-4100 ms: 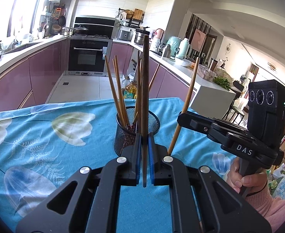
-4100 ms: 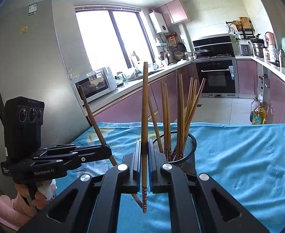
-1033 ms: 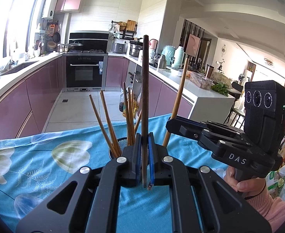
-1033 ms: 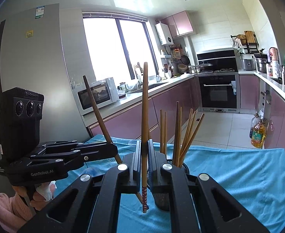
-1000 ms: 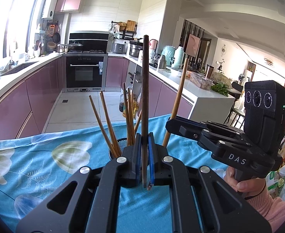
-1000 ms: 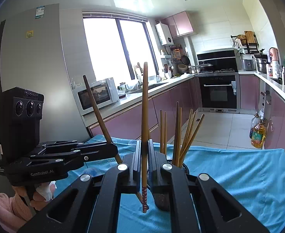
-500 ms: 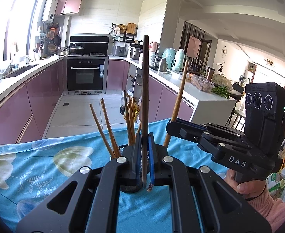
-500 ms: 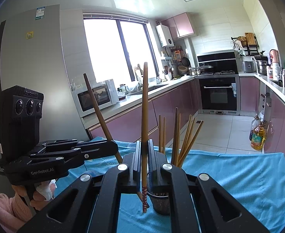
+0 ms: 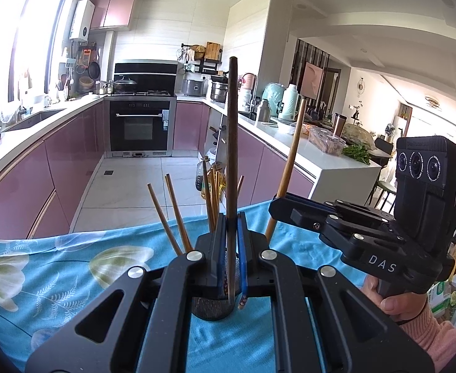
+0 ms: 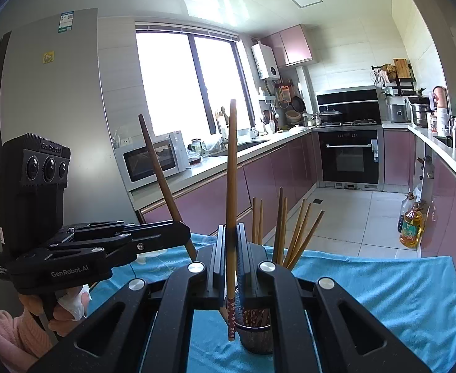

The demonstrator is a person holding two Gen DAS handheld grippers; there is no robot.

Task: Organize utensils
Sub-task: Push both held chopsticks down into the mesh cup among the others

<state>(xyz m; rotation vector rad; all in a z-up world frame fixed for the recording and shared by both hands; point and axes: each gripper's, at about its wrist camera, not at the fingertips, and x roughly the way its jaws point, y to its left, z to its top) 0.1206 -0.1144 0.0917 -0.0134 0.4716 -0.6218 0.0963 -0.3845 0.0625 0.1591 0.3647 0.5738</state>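
Two chopsticks are in hand, one per gripper, and both need to end up in the mesh cup. The left gripper (image 9: 231, 267) is clamped on a dark stick (image 9: 231, 168), which stands upright between its pads with its lower end just below the fingers. The right gripper (image 10: 231, 267) pinches a lighter stick (image 10: 231, 192) in the same way; its patterned lower end hangs just below the fingers.

Just beyond and below each pair of fingers sits the cup (image 10: 255, 332), mostly hidden by the gripper bodies; only part of its rim and wall shows. It stands on the blue cloth (image 10: 383, 295). Other sticks (image 10: 299, 233) fan out of it past the fingertips, leaning away to either side.

To do this well, I would bring one gripper at a time over the rim, not both together, since the two are close and each crosses the other's view. Keep the stick near vertical and lower its bottom end into a gap between the leaning sticks before easing the pads apart; letting go high risks it bouncing off the rim or the other sticks. The cup looks light, so a sideways nudge from a finger could tip it. Aim down the middle.
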